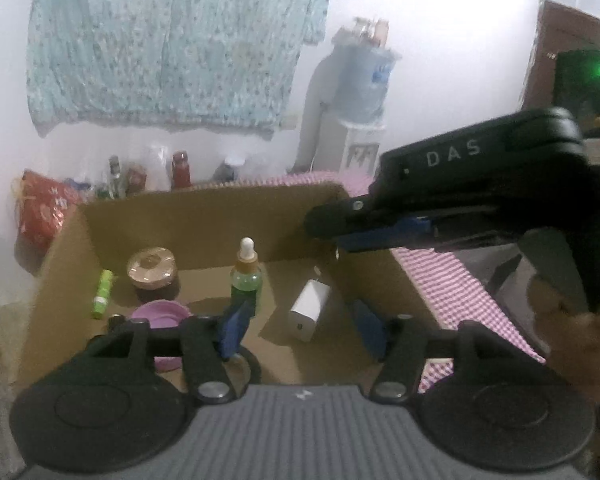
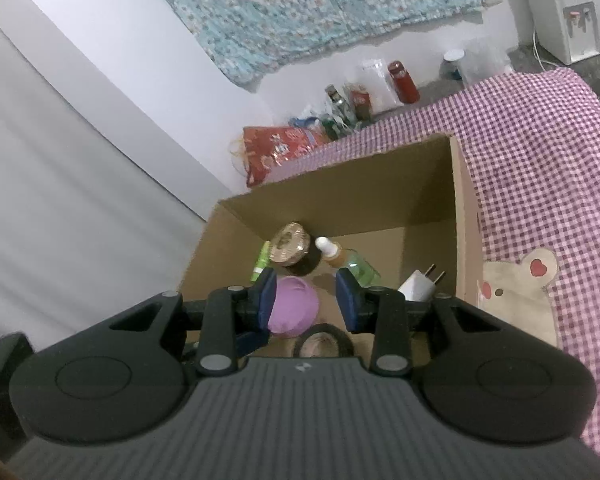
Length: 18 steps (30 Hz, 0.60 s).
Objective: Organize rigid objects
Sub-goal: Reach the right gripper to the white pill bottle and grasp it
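left gripper [image 1: 300, 326]: jaws wide, holding nothing | right gripper [image 2: 310, 300]: jaws narrow, nothing held | items: dropper bottle [image 1: 246, 276] upright, white charger [image 1: 310, 314] and purple lid [image 2: 294, 304] inside cardboard box [image 1: 204, 216] | risk: a gripper swinging low may tip the bottle

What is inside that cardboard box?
Inside the cardboard box: a green dropper bottle, a white charger plug, a gold-lidded jar, a green tube, a purple lid and a tape roll. The grippers hide the near floor.
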Each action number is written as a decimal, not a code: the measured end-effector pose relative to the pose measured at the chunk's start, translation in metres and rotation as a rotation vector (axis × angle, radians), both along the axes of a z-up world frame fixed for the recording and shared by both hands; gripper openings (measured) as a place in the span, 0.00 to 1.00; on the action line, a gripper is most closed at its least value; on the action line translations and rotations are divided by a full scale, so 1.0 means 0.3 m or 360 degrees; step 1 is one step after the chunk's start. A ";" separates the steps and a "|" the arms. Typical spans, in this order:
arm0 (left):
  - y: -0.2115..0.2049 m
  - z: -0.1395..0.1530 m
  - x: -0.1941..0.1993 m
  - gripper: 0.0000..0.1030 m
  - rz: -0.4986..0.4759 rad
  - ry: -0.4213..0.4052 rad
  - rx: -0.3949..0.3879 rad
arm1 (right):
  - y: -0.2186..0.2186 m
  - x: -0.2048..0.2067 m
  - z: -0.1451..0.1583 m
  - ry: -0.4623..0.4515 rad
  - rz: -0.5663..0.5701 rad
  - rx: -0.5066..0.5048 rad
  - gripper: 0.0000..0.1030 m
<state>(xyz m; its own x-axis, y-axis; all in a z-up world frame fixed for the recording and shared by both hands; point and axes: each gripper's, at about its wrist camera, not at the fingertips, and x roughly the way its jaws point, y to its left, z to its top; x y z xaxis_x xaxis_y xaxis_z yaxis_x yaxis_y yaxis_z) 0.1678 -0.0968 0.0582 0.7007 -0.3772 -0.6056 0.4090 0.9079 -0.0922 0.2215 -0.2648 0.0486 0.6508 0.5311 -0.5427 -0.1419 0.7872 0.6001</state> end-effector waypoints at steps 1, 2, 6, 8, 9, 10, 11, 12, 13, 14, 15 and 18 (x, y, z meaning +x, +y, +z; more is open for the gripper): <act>0.022 0.013 -0.028 0.62 -0.0003 -0.0023 -0.0012 | -0.001 -0.015 0.010 -0.0011 0.0001 0.0005 0.32; 0.043 0.023 -0.053 0.63 -0.0002 -0.0044 -0.0021 | 0.001 -0.028 0.019 -0.0020 0.0003 0.0003 0.32; 0.141 0.051 -0.145 0.67 0.0044 -0.0127 -0.0009 | 0.041 -0.026 0.036 0.0009 0.0019 -0.0067 0.32; 0.200 0.054 -0.187 0.69 0.0100 -0.0165 -0.0010 | 0.068 -0.005 0.032 0.0062 0.0042 -0.0088 0.33; 0.231 0.051 -0.203 0.72 0.0137 -0.0175 -0.0012 | 0.084 0.005 0.029 0.0096 0.0065 -0.0086 0.33; 0.262 0.047 -0.221 0.73 0.0178 -0.0189 -0.0009 | 0.103 0.005 0.026 0.0116 0.0095 -0.0080 0.33; 0.291 0.041 -0.233 0.76 0.0215 -0.0201 -0.0002 | 0.126 0.001 0.025 0.0130 0.0132 -0.0074 0.33; 0.322 0.031 -0.242 0.80 0.0261 -0.0207 0.0016 | 0.159 -0.005 0.026 0.0138 0.0181 -0.0074 0.34; 0.342 0.022 -0.248 0.81 0.0296 -0.0206 0.0032 | 0.188 -0.012 0.029 0.0136 0.0228 -0.0077 0.37; 0.364 0.011 -0.251 0.81 0.0333 -0.0196 0.0048 | 0.223 -0.022 0.032 0.0131 0.0276 -0.0082 0.40; 0.387 -0.004 -0.250 0.81 0.0357 -0.0174 0.0055 | 0.265 -0.035 0.034 0.0126 0.0333 -0.0084 0.41; 0.439 -0.054 -0.233 0.81 0.0389 -0.0087 0.0029 | 0.370 -0.070 0.044 0.0088 0.0462 -0.0085 0.47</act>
<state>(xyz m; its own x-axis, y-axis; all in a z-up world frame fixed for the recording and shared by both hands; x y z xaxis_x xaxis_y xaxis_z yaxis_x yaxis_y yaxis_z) 0.0979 0.0349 0.0421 0.8018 -0.1820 -0.5692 0.1810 0.9817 -0.0589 0.2004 -0.1540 0.0619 0.4446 0.6602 -0.6054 -0.3339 0.7493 0.5719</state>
